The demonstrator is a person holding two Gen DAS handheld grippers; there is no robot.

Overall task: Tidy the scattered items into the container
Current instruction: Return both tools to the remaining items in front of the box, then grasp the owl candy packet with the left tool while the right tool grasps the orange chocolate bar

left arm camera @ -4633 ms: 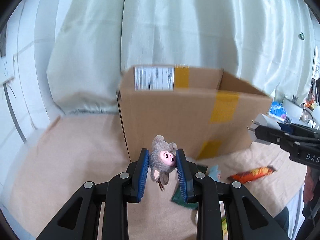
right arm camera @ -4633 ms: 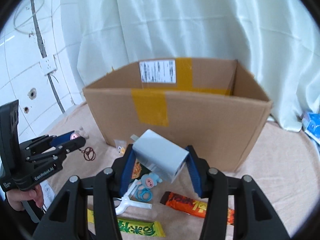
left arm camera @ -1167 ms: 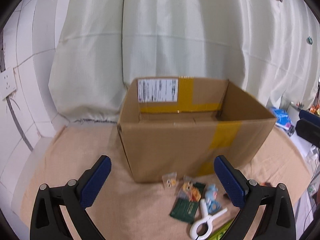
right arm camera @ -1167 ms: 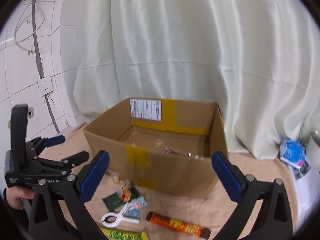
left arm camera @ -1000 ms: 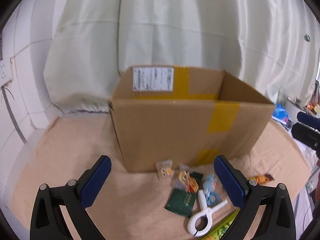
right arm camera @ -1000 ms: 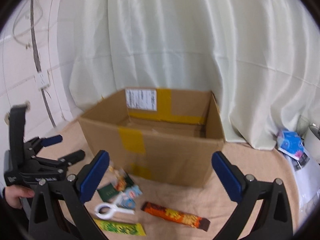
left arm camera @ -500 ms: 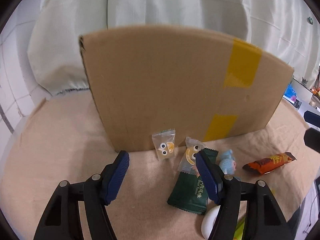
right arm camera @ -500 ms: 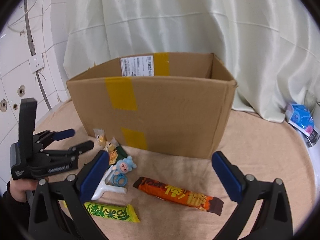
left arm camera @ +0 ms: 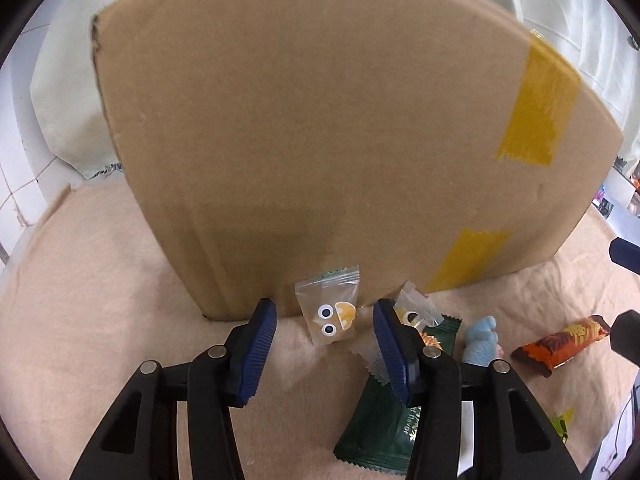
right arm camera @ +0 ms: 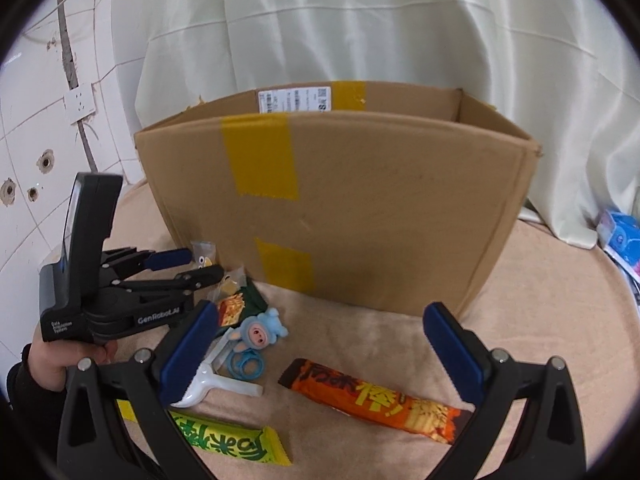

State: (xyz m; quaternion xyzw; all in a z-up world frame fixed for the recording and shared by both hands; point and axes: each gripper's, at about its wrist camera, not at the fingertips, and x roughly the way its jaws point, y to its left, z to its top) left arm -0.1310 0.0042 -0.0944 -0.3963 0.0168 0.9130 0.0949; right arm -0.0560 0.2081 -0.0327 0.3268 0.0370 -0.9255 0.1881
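Observation:
The cardboard box (left arm camera: pixel 320 140) fills the left wrist view and stands on a beige cloth. At its foot lies a clear candy bag with googly eyes (left arm camera: pixel 330 314). My left gripper (left arm camera: pixel 325 334) is low over it, its jaws closing, with the bag between the blue pads but untouched. A second candy bag (left arm camera: pixel 414 314), a dark green packet (left arm camera: pixel 380 428) and a blue plush toy (left arm camera: pixel 482 346) lie just to the right. My right gripper (right arm camera: pixel 320 354) stands wide open above the orange snack bar (right arm camera: pixel 372 398), holding nothing. The left gripper (right arm camera: pixel 188 266) also shows in the right wrist view.
In front of the box (right arm camera: pixel 340 200) lie a green-yellow bar (right arm camera: pixel 228 440), a white clip (right arm camera: pixel 212 384) and blue rings (right arm camera: pixel 244 366). A hand (right arm camera: pixel 60 360) holds the left gripper. A pale curtain (right arm camera: pixel 360 20) hangs behind, and a blue package (right arm camera: pixel 620 232) sits far right.
My left gripper has dropped close to the box's foot and its jaws have narrowed around the googly-eyed candy bag. My right gripper has sunk toward the snack bars, still wide open.

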